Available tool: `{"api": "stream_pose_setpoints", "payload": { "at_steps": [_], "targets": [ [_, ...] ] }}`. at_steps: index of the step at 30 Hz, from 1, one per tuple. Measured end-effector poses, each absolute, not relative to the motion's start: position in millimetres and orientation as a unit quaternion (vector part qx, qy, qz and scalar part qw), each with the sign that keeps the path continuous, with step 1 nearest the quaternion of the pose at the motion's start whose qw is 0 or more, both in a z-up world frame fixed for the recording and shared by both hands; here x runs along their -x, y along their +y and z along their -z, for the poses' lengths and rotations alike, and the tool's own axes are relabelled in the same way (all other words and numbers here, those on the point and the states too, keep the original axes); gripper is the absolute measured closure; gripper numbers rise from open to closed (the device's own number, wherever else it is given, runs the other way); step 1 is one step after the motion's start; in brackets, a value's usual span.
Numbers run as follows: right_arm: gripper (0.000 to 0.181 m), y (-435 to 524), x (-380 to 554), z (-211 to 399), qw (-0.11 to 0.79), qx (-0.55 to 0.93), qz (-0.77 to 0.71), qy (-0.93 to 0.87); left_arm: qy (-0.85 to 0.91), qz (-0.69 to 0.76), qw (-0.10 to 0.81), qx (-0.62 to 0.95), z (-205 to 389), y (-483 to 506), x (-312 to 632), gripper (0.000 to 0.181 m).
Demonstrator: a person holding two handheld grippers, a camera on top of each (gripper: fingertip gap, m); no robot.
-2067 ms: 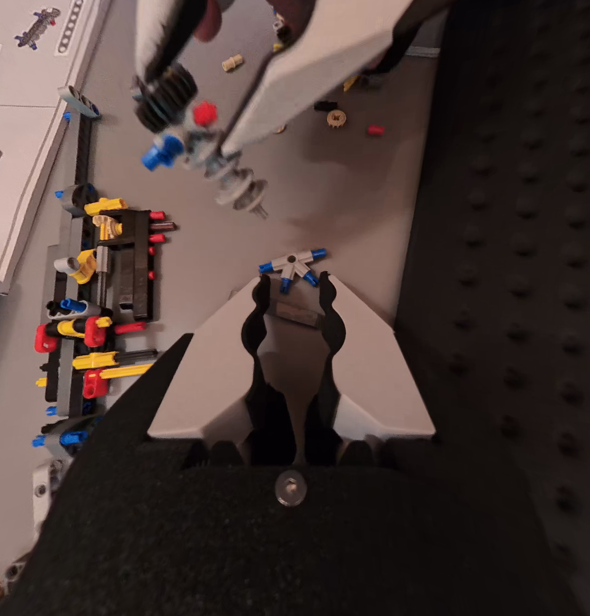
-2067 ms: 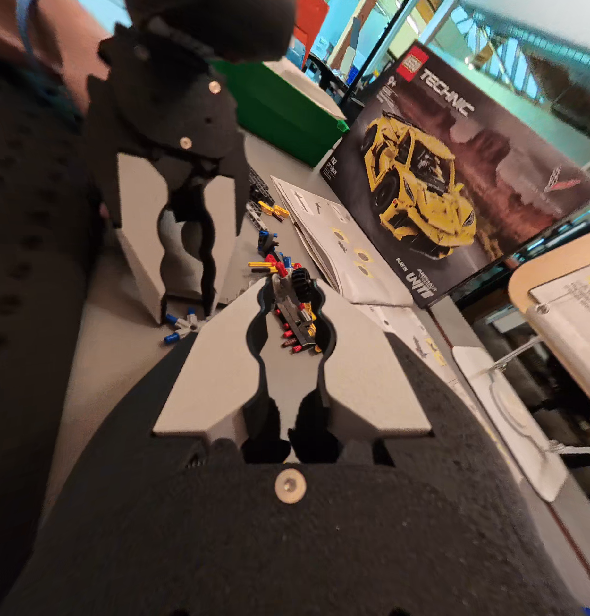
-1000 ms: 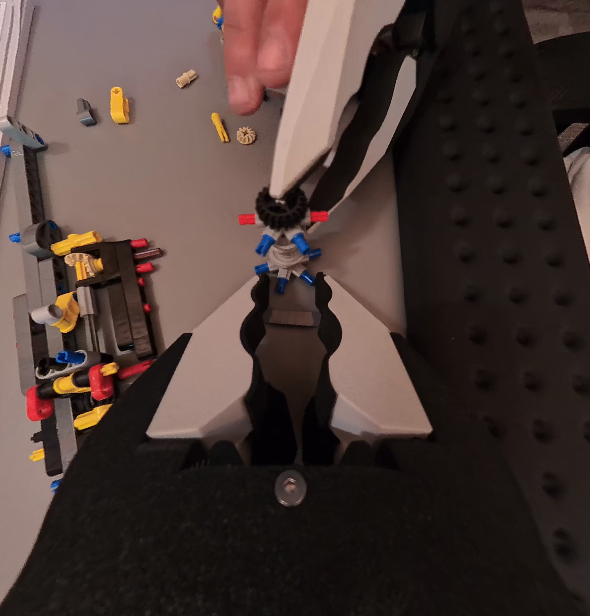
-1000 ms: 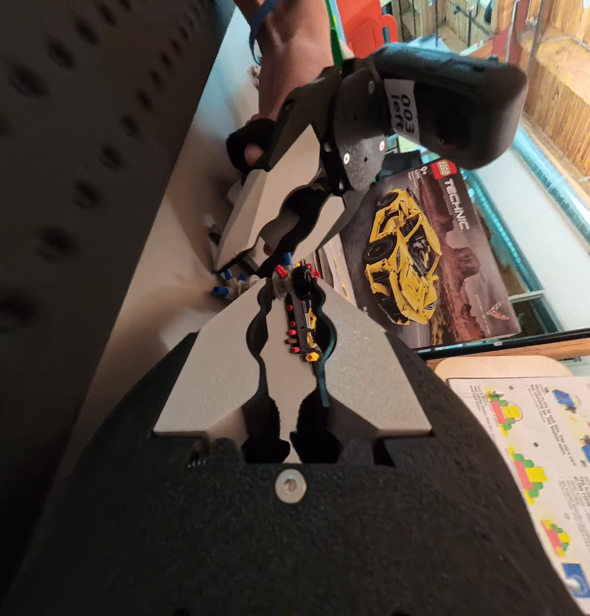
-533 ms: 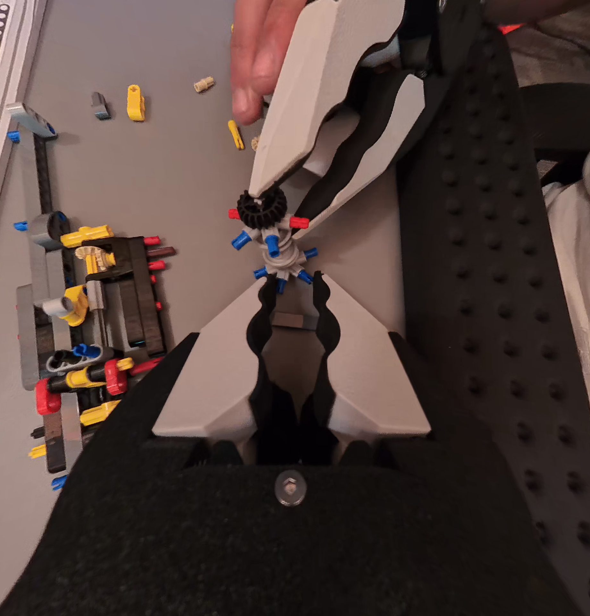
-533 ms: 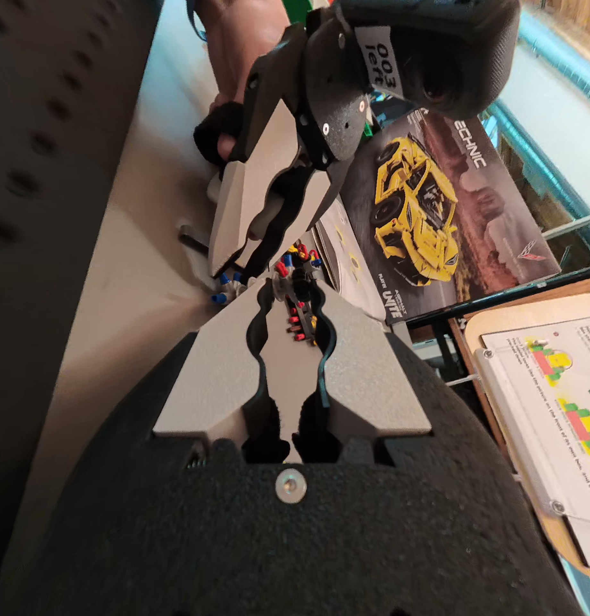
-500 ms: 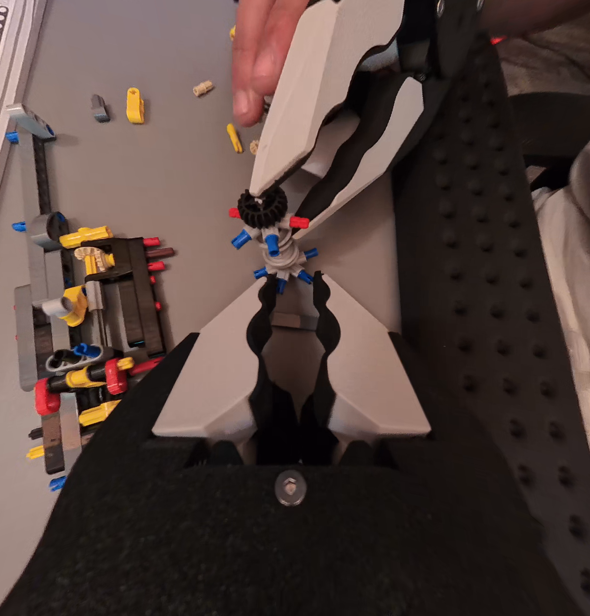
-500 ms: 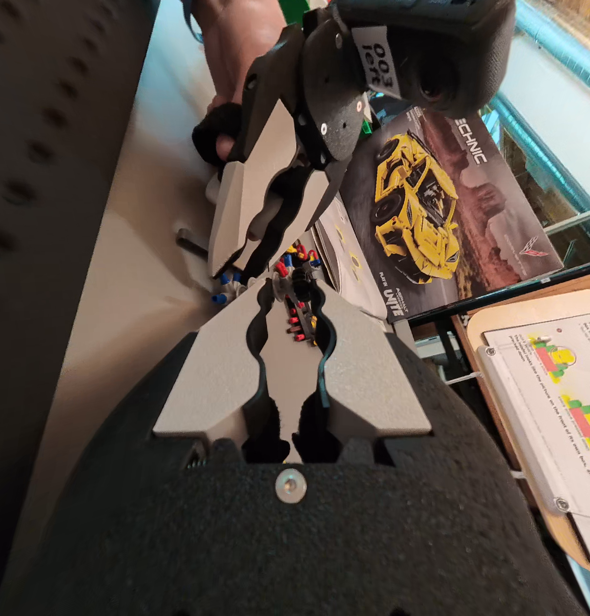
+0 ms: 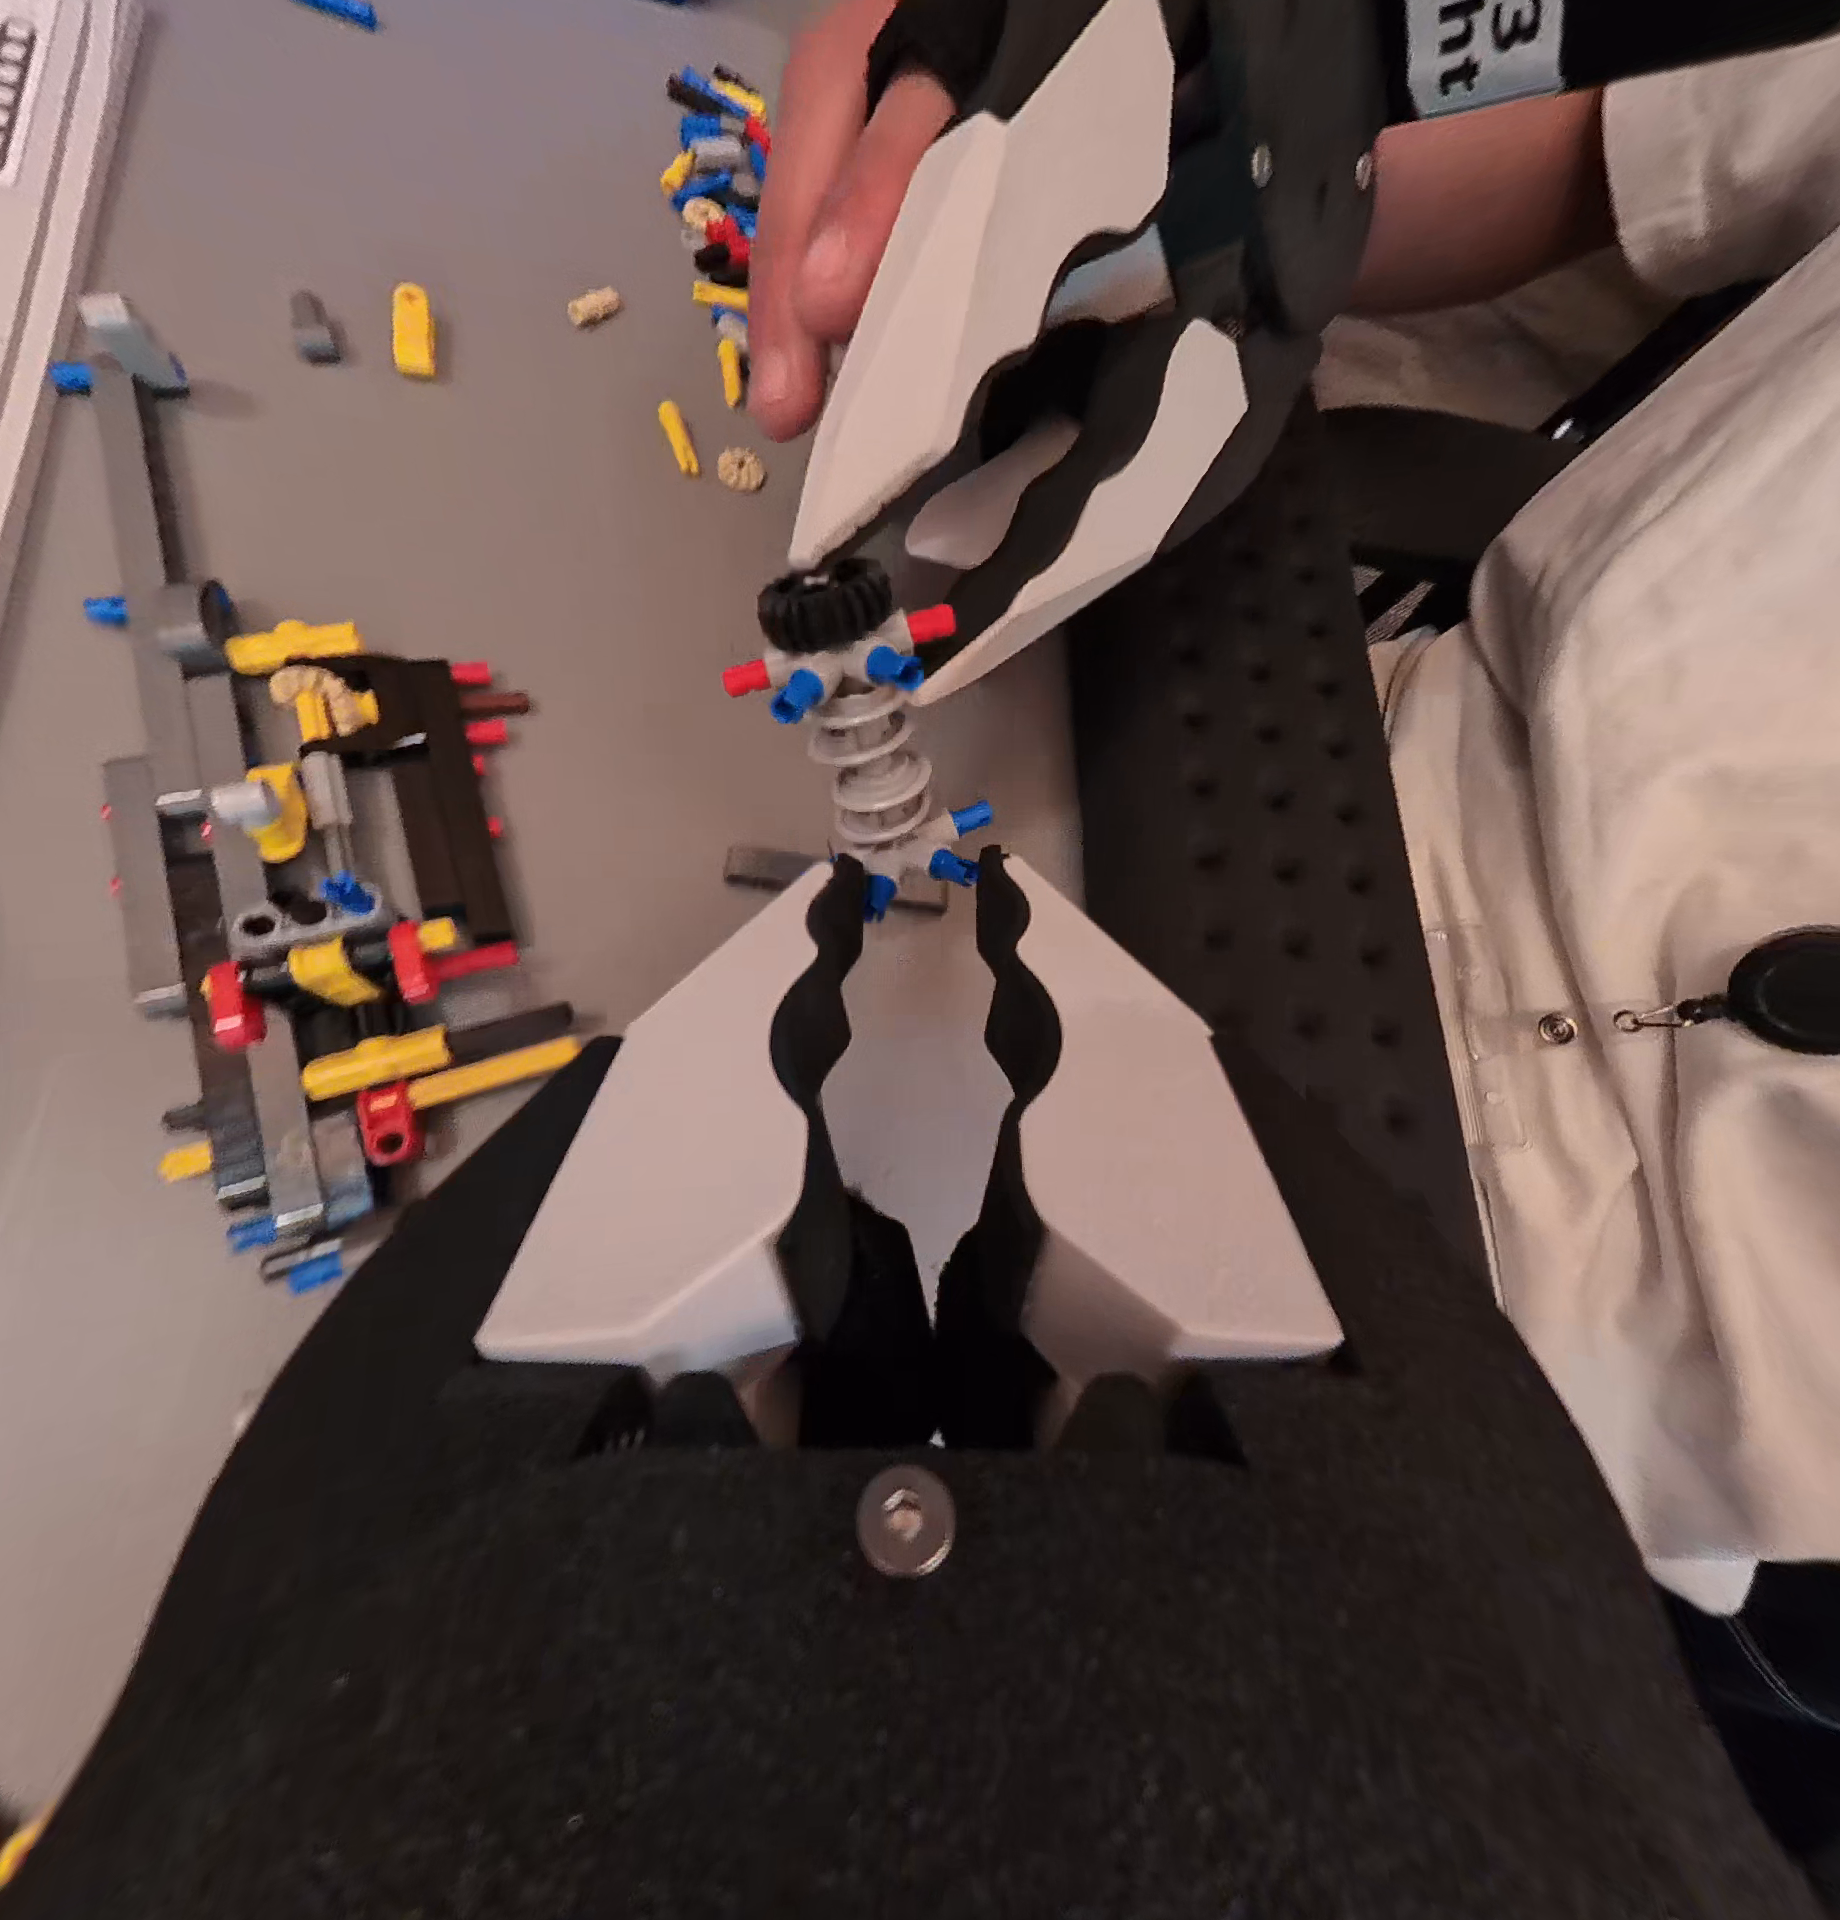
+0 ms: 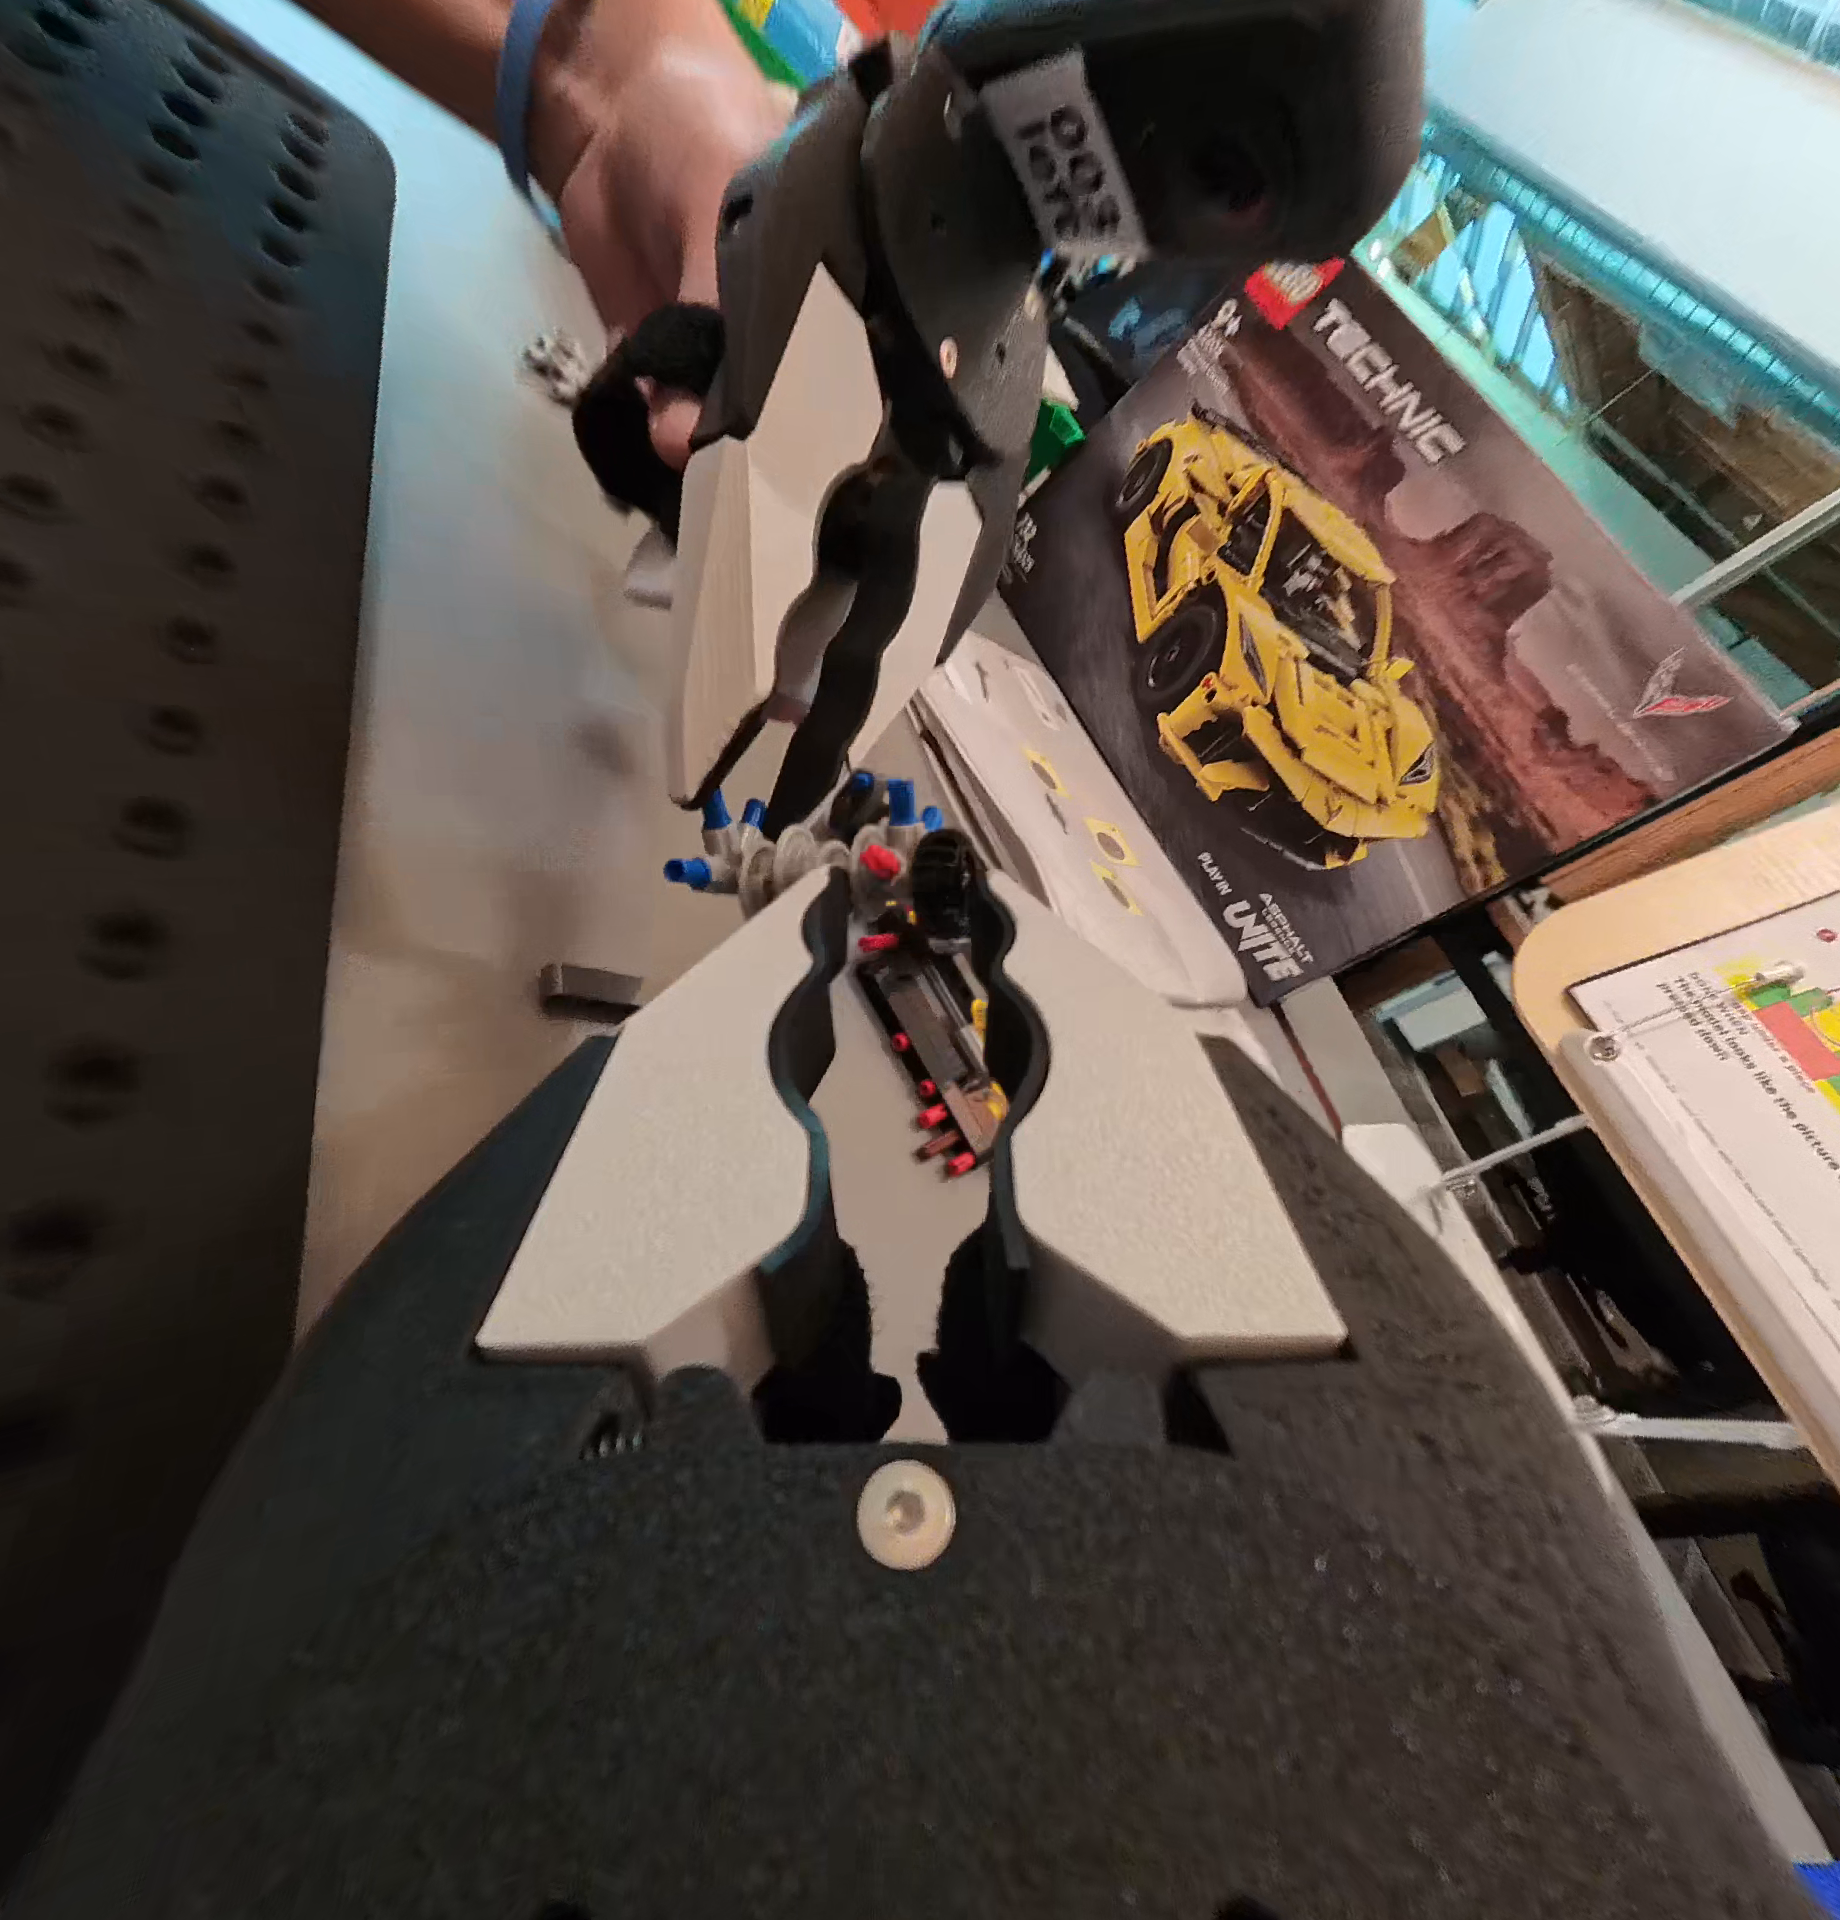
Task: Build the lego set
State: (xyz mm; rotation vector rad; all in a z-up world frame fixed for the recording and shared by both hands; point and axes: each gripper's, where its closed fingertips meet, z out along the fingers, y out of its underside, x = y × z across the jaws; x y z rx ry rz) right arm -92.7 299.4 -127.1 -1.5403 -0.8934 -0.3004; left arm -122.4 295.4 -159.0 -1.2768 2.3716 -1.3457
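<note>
A small assembly [image 9: 867, 764] spans both grippers: a black gear [image 9: 822, 605], a grey hub with red and blue pins, a stack of grey rings, and a grey connector with blue pins [image 9: 911, 844]. My left gripper [image 9: 916, 871] is shut on the connector end. My right gripper [image 10: 902, 891] is shut on the gear end [image 10: 942, 873] and reaches in from the top of the left wrist view [image 9: 869, 613]. In the right wrist view the left gripper [image 10: 741, 810] pinches the connector [image 10: 734, 847] just above the table.
A part-built chassis [image 9: 303, 883] lies at the left. Loose pieces [image 9: 718, 156] are scattered at the back. A dark grey piece [image 9: 755, 864] lies behind my left fingers. A black studded mat [image 9: 1259, 831] and a person's torso are at the right. The set's box [image 10: 1311, 644] and a booklet [image 10: 1061, 821] stand beyond.
The connector lay alone on the table while my right gripper brought the gear assembly down onto it. Now they are joined, my left gripper has closed on the connector, and both have shifted right.
</note>
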Motion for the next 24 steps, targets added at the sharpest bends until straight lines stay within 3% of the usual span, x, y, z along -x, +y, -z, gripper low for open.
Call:
{"api": "stream_pose_setpoints", "payload": {
  "at_steps": [6,7,15,21,24],
  "targets": [
    [0.161,316.5,96.5,160.0,0.553,0.712,0.146,-0.408,0.795,0.399,0.056,0.453,172.1,319.7,135.4,0.163],
    [0.163,318.1,97.3,164.0,0.543,0.715,0.151,-0.414,0.799,0.389,0.056,0.456,174.9,323.9,136.5,0.178],
    [0.167,318.8,103.9,185.0,0.496,0.724,0.169,-0.448,0.812,0.351,0.057,0.464,190.5,331.9,138.9,0.181],
    [0.172,314.7,101.2,193.4,0.471,0.736,0.167,-0.456,0.791,0.338,0.152,0.487,167.6,349.8,138.4,0.177],
    [0.171,313.8,101.6,193.9,0.466,0.746,0.152,-0.45,0.806,0.309,0.174,0.475,172.7,342.3,161.7,0.158]
  ]
}}
